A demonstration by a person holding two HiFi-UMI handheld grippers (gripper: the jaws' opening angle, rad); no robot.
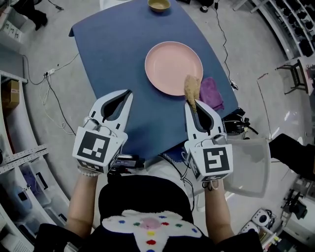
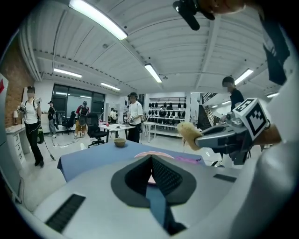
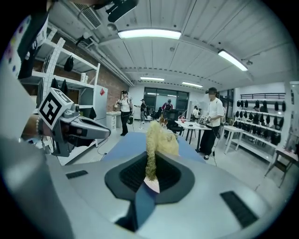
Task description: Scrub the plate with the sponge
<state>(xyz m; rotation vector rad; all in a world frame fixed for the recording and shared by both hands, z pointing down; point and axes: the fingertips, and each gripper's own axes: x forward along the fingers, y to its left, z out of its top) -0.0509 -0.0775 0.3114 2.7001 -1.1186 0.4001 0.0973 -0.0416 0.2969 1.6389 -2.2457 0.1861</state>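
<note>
A pink plate (image 1: 173, 66) lies on the blue table (image 1: 118, 49), right of centre. My right gripper (image 1: 192, 105) is shut on a tan sponge (image 1: 191, 89), which sticks out past its tips over the plate's near rim. In the right gripper view the sponge (image 3: 156, 144) stands squeezed between the jaws. My left gripper (image 1: 129, 94) hovers over the table's near left, left of the plate, shut with nothing in it. In the left gripper view its jaws meet, the plate (image 2: 154, 155) shows beyond them, and the right gripper with the sponge (image 2: 188, 134) is at right.
A purple cloth (image 1: 211, 92) lies at the table's right edge beside the plate. A small brown bowl (image 1: 159, 5) sits at the far edge. Cables run over the floor on both sides. People stand at desks in the room beyond.
</note>
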